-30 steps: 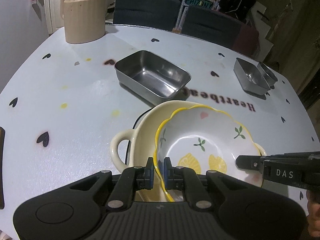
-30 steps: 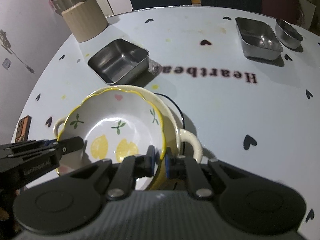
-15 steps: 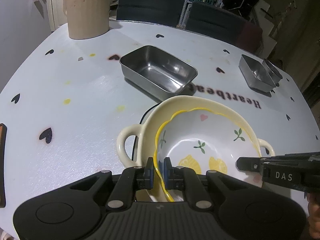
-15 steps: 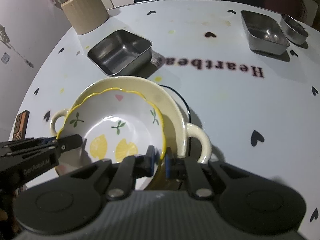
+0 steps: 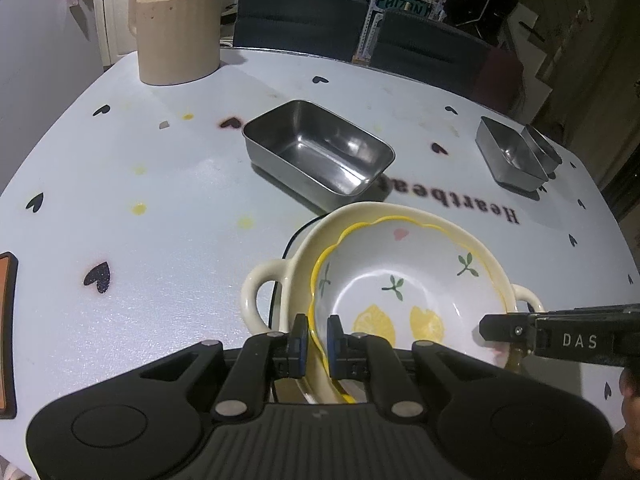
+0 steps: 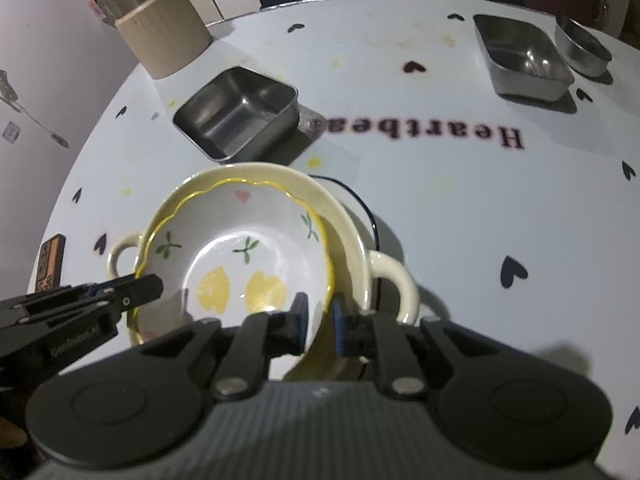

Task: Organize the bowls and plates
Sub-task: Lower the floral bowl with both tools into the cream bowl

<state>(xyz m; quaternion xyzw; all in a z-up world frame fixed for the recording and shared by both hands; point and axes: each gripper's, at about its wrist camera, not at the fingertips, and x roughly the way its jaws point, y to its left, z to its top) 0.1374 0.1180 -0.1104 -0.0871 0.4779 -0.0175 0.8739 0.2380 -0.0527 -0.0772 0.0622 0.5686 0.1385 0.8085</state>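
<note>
A white lemon-print bowl (image 5: pixel 404 284) with a wavy yellow rim sits inside a larger cream two-handled bowl (image 5: pixel 304 248), which rests on a black-rimmed plate (image 5: pixel 294 236). My left gripper (image 5: pixel 317 338) is shut on the lemon bowl's near rim. My right gripper (image 6: pixel 320 318) grips the same bowl's rim from the other side, its jaws slightly wider than before. The lemon bowl (image 6: pixel 240 256) and the cream bowl (image 6: pixel 352 236) also show in the right wrist view. Each gripper's fingers show in the other's view.
A steel rectangular tray (image 5: pixel 320 152) stands just behind the bowls. A second steel tray (image 5: pixel 508 156) and a small steel bowl (image 6: pixel 584 46) stand at the far right. A beige jug (image 5: pixel 176 28) stands far left. An orange object (image 5: pixel 6 344) lies at the left edge.
The lemon bowl has come down lower into the cream bowl. The right gripper's jaws have widened a little around the rim. Both grippers stay on the bowl.
</note>
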